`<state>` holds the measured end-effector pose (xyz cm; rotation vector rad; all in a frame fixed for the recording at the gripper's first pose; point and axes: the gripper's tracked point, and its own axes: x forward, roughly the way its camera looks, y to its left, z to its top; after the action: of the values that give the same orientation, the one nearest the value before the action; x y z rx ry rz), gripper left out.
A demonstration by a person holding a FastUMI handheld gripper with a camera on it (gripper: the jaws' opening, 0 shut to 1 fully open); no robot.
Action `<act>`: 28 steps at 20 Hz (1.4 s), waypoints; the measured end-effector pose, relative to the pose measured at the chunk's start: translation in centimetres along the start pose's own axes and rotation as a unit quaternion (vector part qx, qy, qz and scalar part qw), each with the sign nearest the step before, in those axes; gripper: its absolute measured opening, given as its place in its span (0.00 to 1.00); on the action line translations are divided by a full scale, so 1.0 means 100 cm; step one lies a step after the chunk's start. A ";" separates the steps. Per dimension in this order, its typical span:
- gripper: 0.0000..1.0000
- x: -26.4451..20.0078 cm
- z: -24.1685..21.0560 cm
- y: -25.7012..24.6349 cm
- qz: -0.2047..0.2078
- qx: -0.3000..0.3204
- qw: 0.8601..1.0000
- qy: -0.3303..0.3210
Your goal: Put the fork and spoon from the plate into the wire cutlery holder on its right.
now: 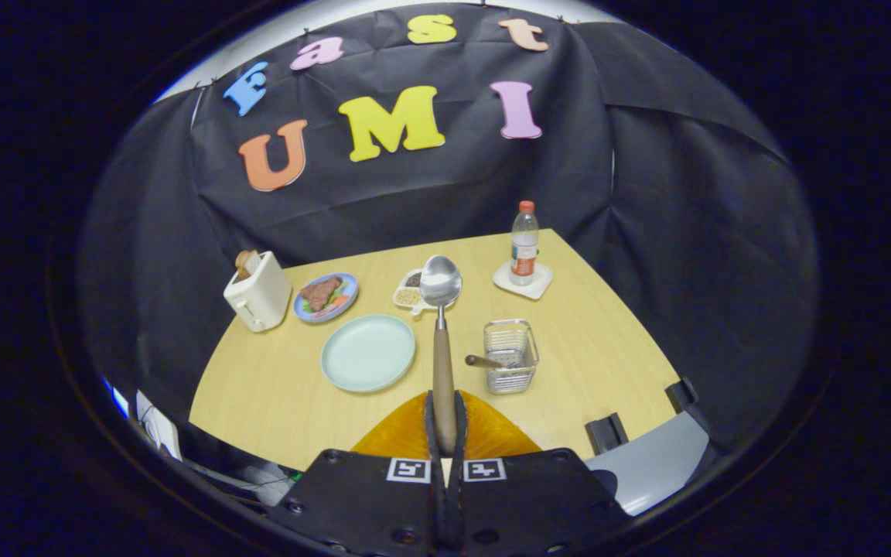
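My gripper (445, 422) is shut on the wooden handle of the spoon (441, 309), which points straight ahead with its metal bowl up, high above the table. The pale green plate (368, 353) lies bare on the table, left of the spoon's handle. To the right of the handle stands the wire cutlery holder (510, 356). A wooden handle of the fork (483, 361) sticks out of the holder toward the left.
A white toaster (257, 291) stands at the far left of the wooden table (275, 387). Beside it are a blue plate of food (326, 296) and a small divided dish (410, 292). A water bottle (524, 244) stands on a white coaster at the back right.
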<state>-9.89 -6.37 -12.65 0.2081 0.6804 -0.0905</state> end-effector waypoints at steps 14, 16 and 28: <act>0.01 0.077 -0.036 -0.060 -0.039 0.019 0.995 0.090; 0.01 0.086 -0.039 -0.063 -0.045 0.016 0.994 0.096; 0.01 0.101 -0.043 -0.058 -0.045 0.019 0.992 0.120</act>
<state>-5.58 -11.22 -23.21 0.2279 0.9287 -0.1674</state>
